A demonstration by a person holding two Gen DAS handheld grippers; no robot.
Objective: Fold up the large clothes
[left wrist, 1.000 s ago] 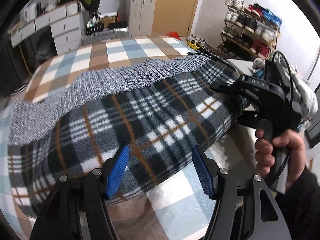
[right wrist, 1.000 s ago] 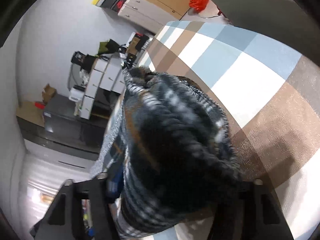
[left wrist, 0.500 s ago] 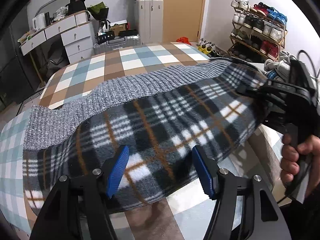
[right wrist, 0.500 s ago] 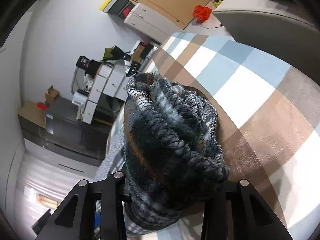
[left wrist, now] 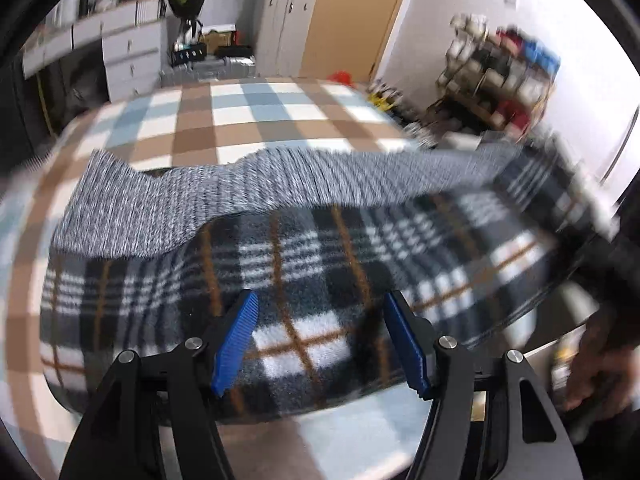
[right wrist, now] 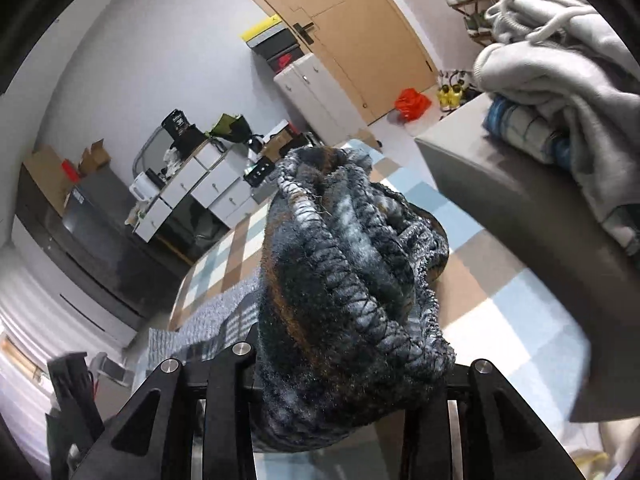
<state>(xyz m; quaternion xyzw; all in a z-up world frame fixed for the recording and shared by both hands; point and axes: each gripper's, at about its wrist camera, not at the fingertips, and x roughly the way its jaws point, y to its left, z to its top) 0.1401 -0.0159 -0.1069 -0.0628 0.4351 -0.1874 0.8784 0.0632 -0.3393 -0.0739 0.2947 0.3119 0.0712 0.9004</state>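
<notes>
A large plaid fleece garment (left wrist: 320,280) with a grey knit band (left wrist: 248,196) lies across the checked bed cover (left wrist: 248,120). My left gripper (left wrist: 320,336) is open, its blue pads (left wrist: 236,336) just above the plaid's near edge, holding nothing. My right gripper (right wrist: 344,376) is shut on a bunched end of the plaid garment (right wrist: 344,280) and holds it lifted off the bed. In the left wrist view the right end of the garment rises toward the blurred right hand (left wrist: 596,364).
A grey box (right wrist: 520,216) with a pile of light grey clothes (right wrist: 560,64) stands at the bed's right. A shoe rack (left wrist: 500,76), white cabinet (left wrist: 284,32), drawers (left wrist: 128,56) and a wooden door (left wrist: 352,16) line the far wall.
My right gripper has lifted the garment's right end higher and swung it; the grey band now rises to the right. The left gripper has stayed open over the near edge.
</notes>
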